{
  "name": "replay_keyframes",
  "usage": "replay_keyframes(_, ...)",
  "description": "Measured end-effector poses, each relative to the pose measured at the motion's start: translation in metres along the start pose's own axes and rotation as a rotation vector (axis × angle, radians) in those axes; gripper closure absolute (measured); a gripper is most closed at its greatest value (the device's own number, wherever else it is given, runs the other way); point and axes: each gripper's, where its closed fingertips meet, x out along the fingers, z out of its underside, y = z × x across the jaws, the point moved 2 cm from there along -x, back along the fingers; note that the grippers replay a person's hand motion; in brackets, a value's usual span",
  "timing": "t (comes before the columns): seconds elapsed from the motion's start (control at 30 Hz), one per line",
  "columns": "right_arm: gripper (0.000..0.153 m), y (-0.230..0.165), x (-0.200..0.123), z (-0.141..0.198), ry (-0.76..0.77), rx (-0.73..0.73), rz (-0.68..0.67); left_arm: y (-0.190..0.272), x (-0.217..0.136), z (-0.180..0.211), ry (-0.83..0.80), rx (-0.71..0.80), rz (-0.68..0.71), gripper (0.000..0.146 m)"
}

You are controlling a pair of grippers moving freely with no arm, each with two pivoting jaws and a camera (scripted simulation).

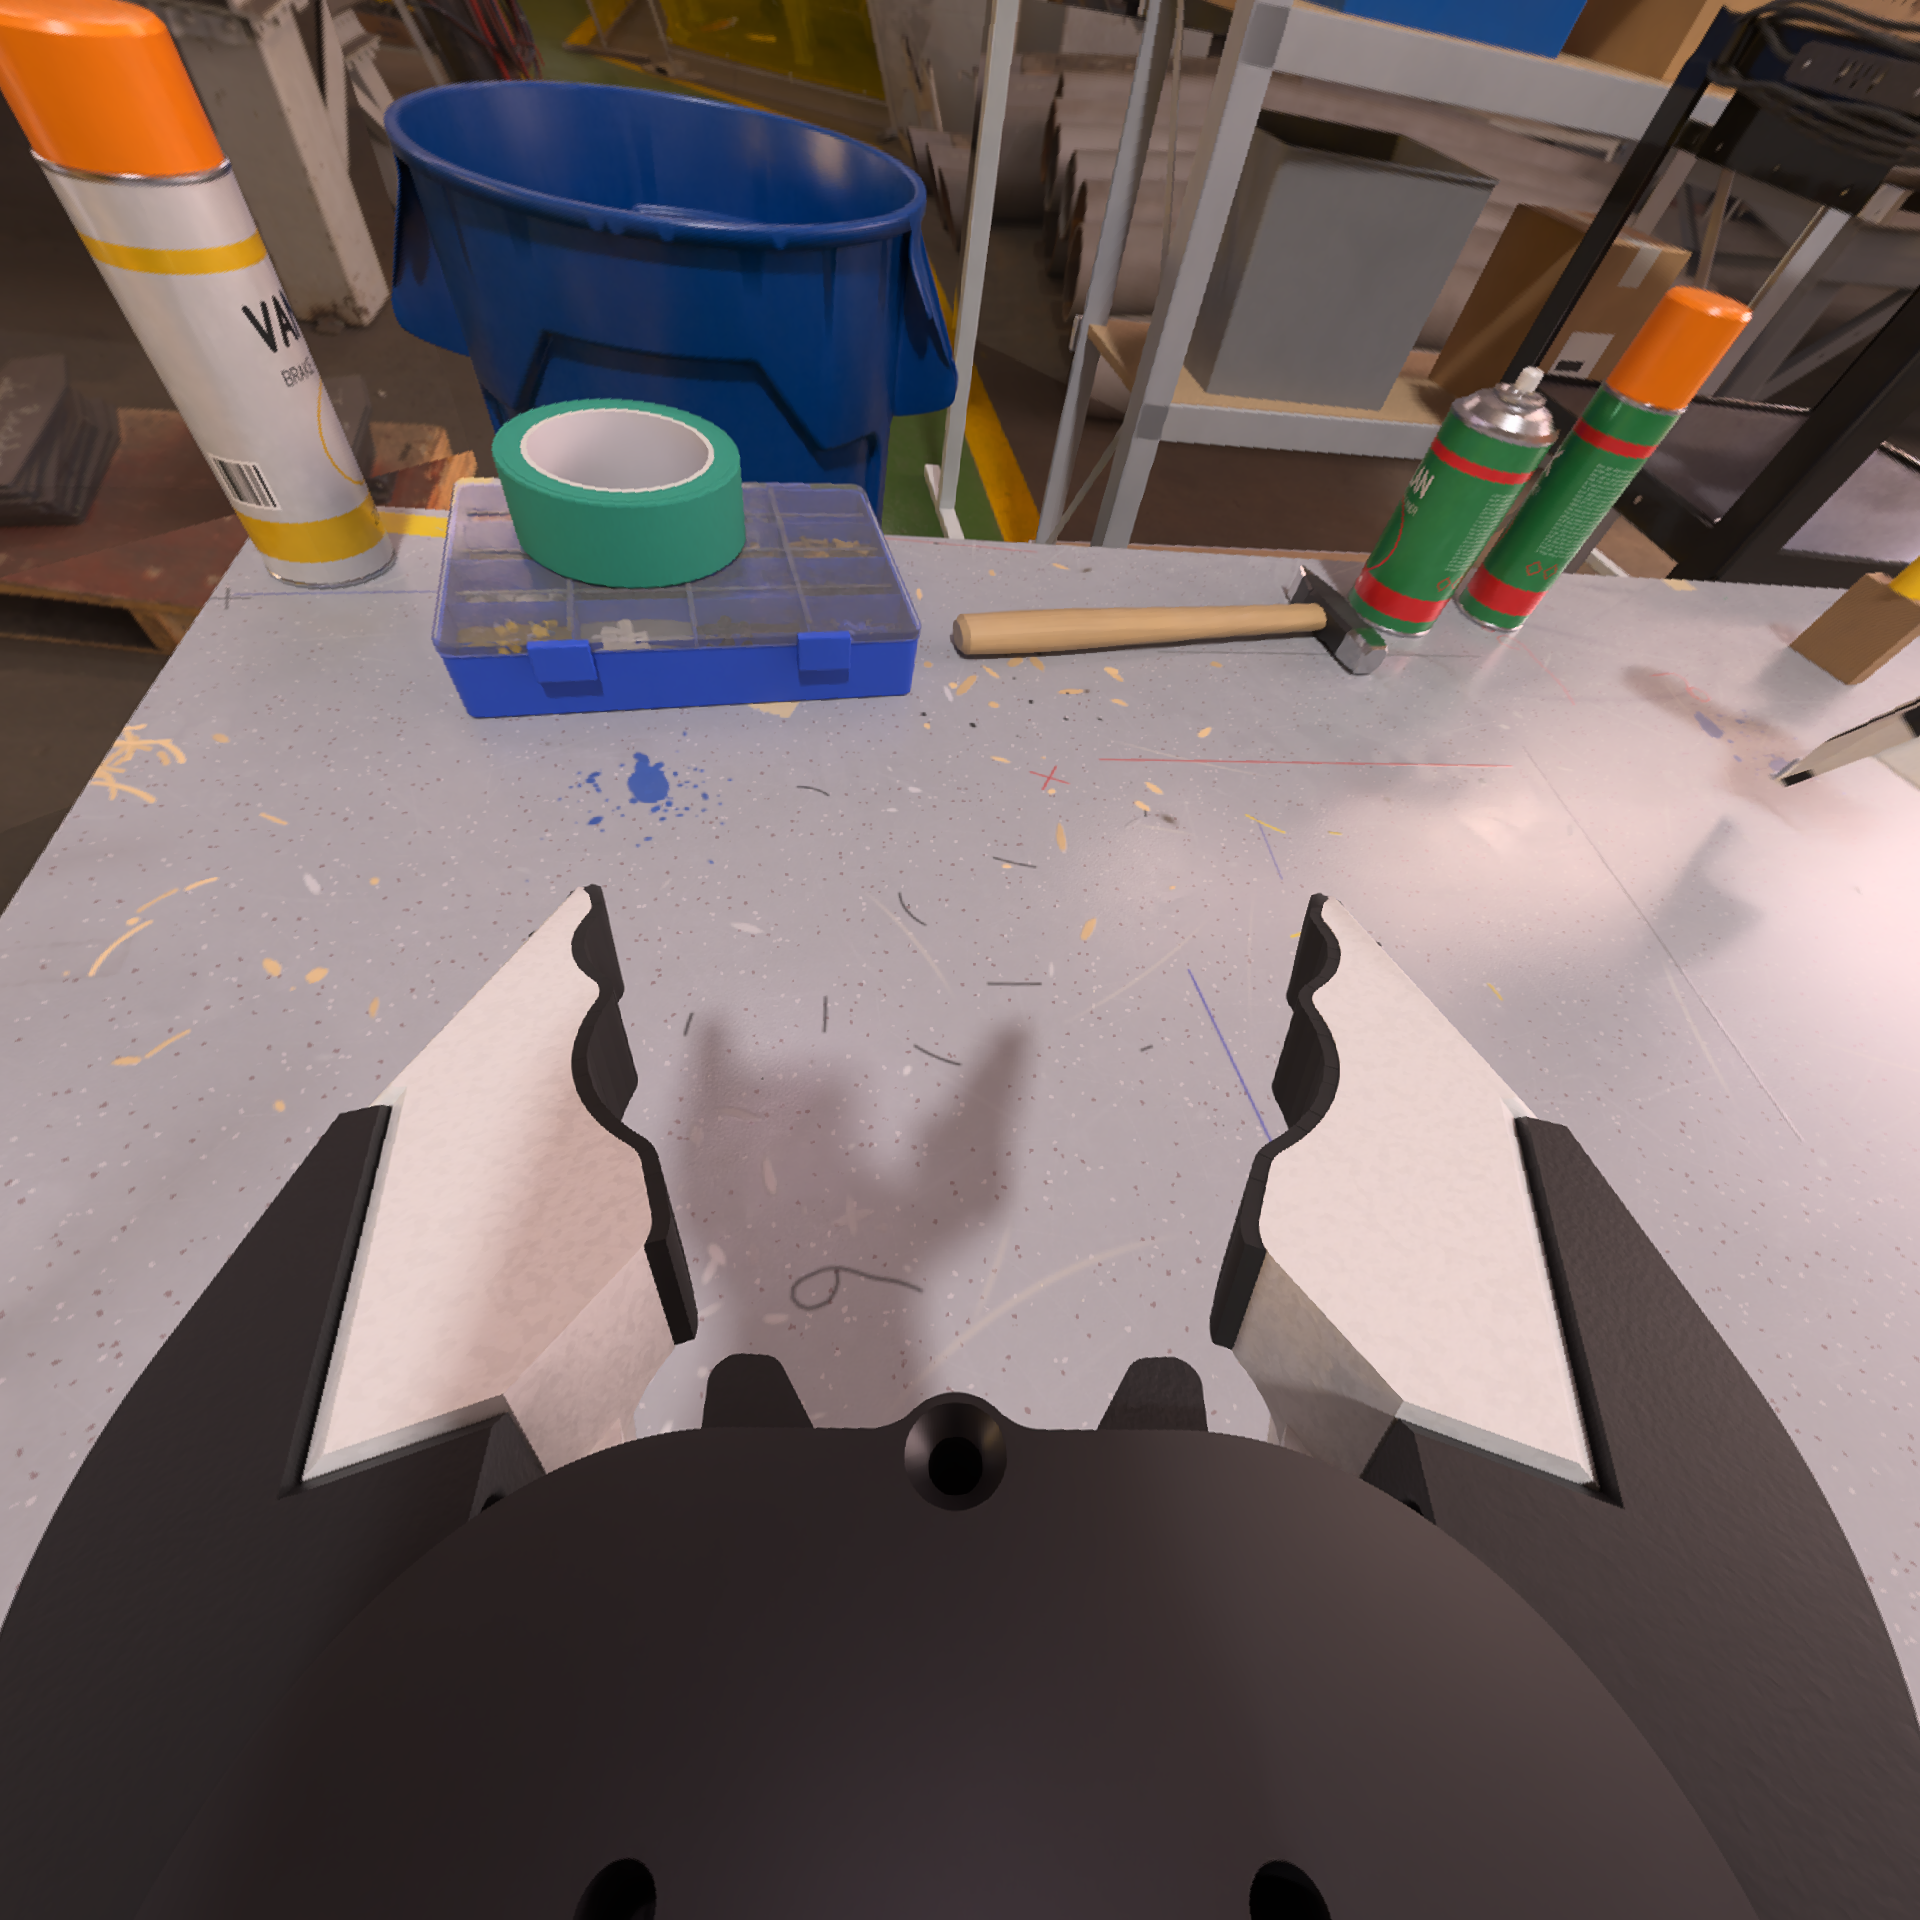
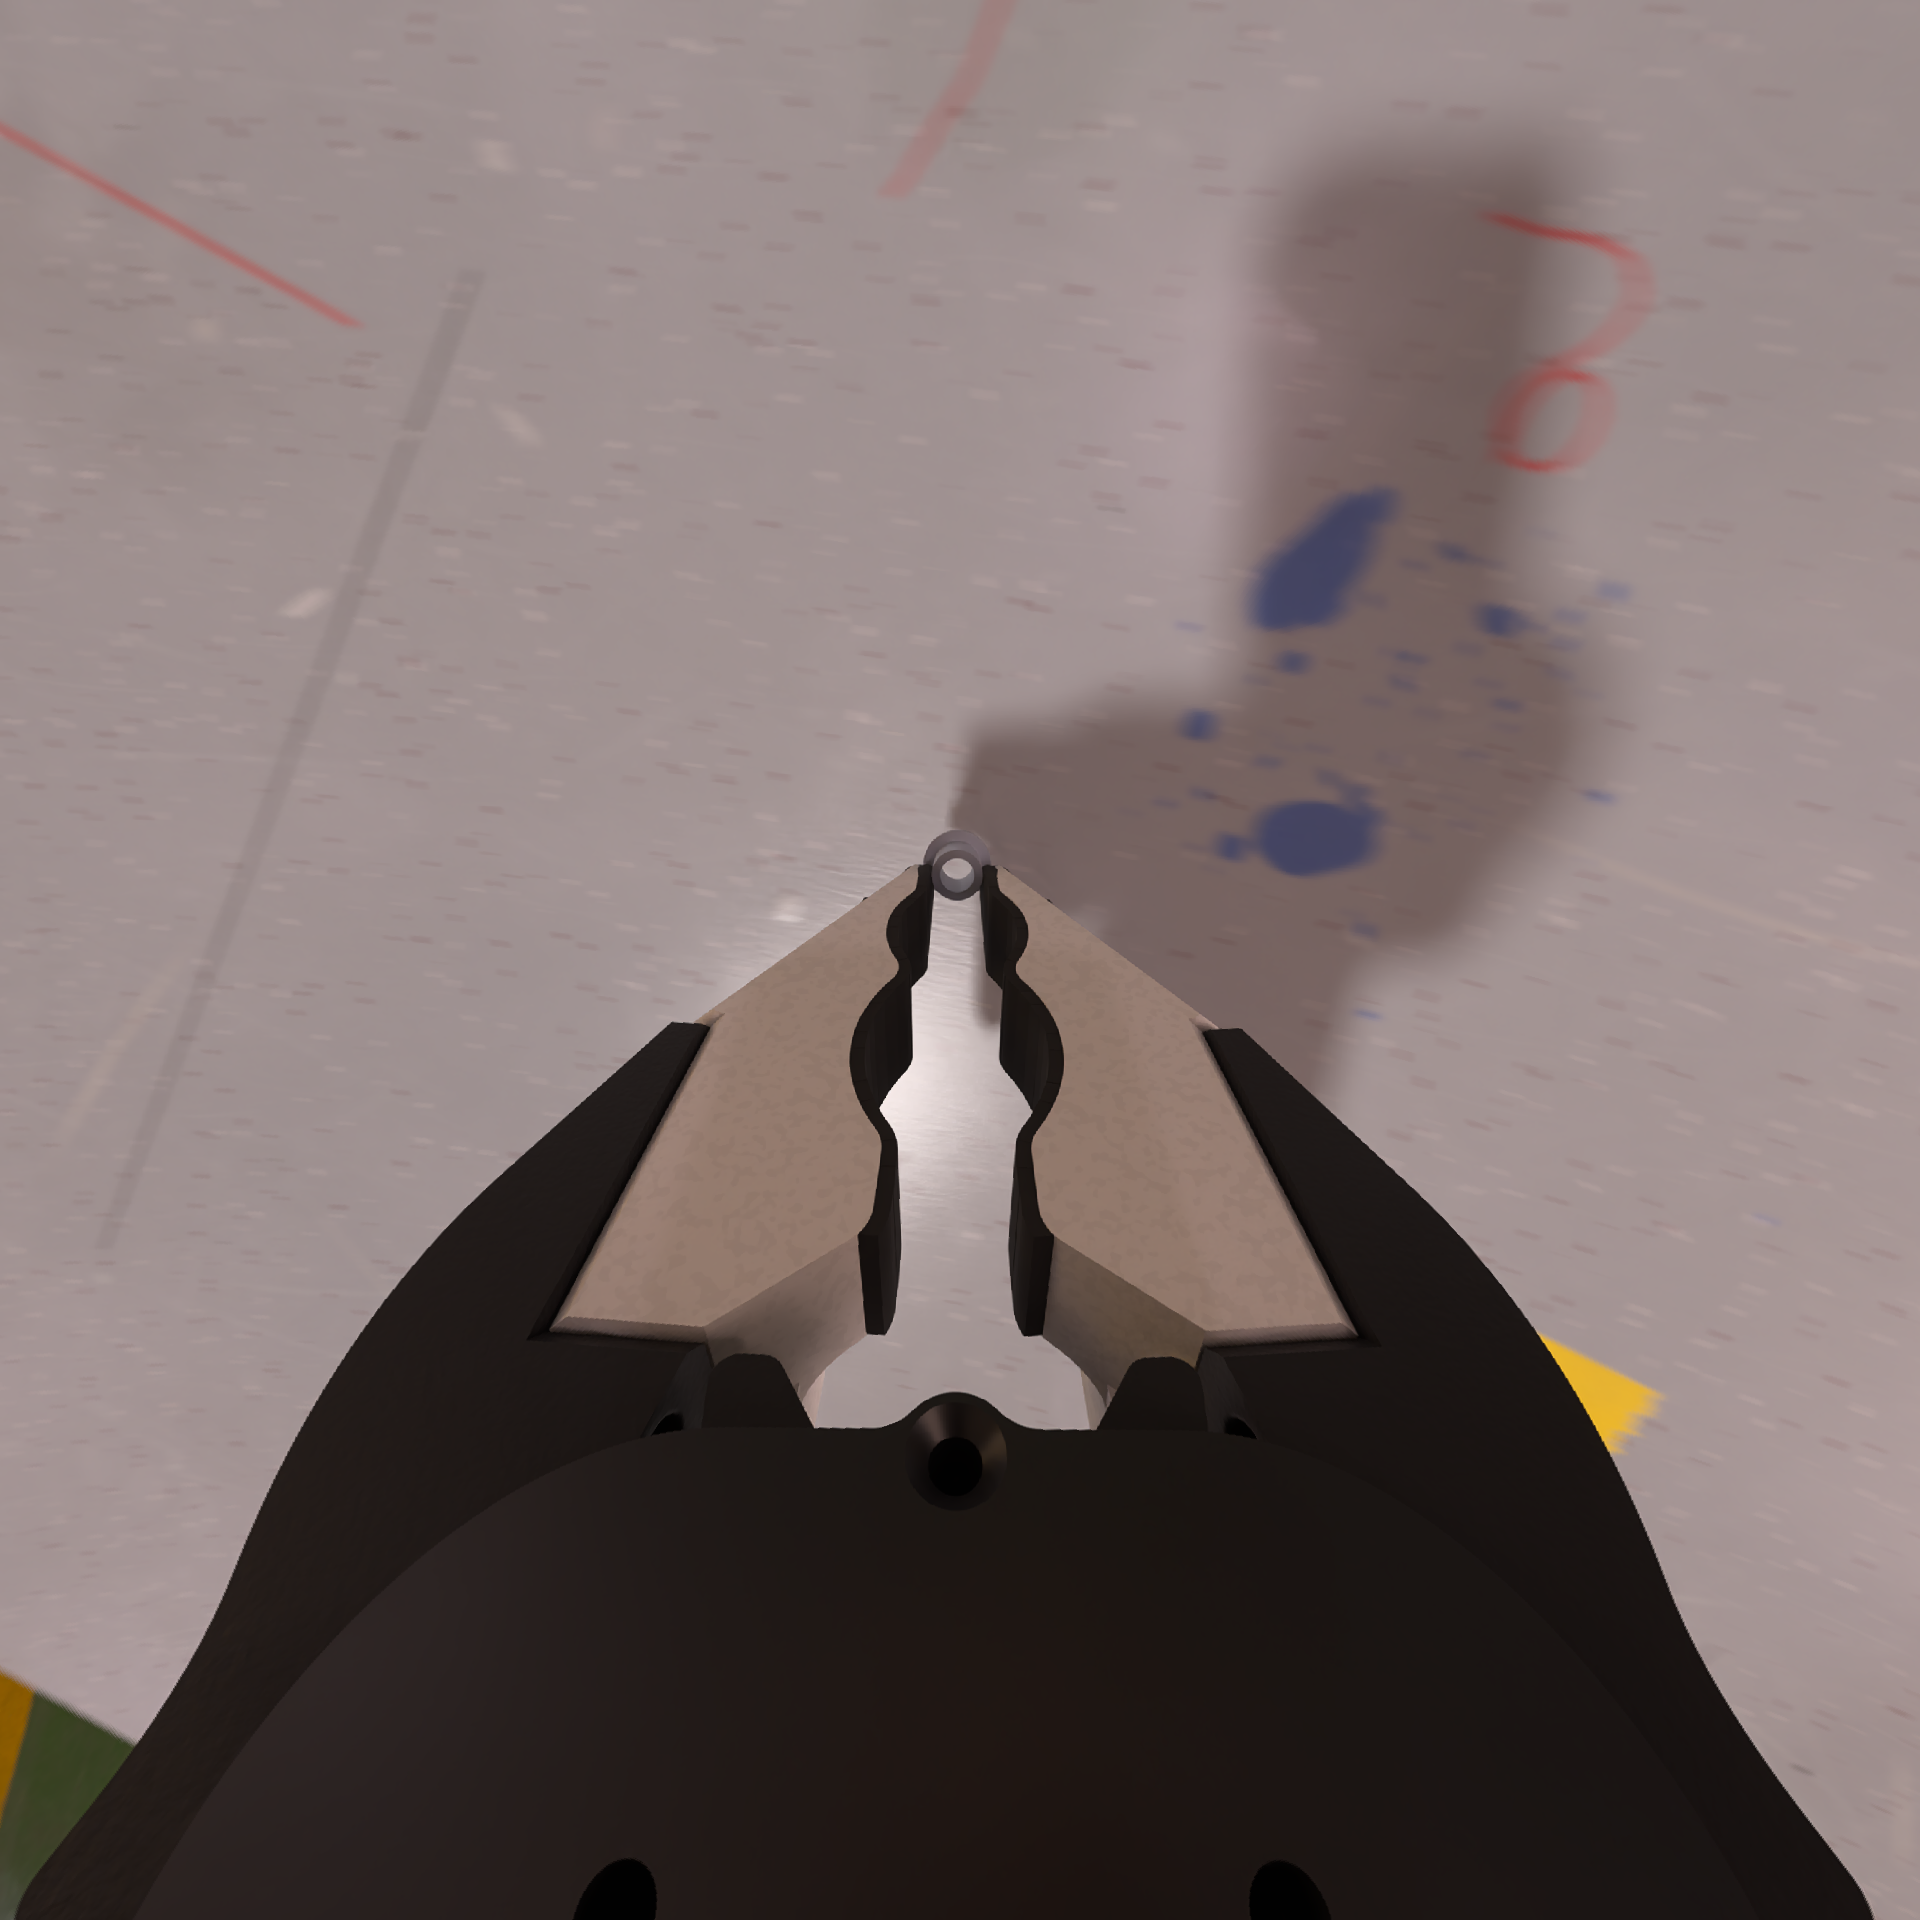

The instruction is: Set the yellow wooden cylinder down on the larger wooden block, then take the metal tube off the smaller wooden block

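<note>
At the centre of the right wrist frame, our right hand-held gripper (image 2: 956,871) pinches the metal tube (image 2: 955,864) at its very tips, above the desk (image 2: 623,520). We judge it light, stiff and slippery. Our left hand-held gripper (image 1: 956,904) gapes wide, empty.

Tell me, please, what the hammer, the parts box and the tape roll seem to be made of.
Hammer: pale, matt handle, apparently wood; dark grey head, likely metal.
Parts box: glossy blue base with a see-through lid, apparently plastic.
Tape roll: matt green outside, white inner ring; its material is unclear.
</note>
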Motion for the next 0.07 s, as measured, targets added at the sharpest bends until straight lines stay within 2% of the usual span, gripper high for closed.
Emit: replay_keyframes(0.07, 0.144, -0.031, 0.006, -0.005, -0.008, -0.006, -0.019, 0.000, 0.000, -0.001, 0.012, -0.003, 0.009, 0.019)
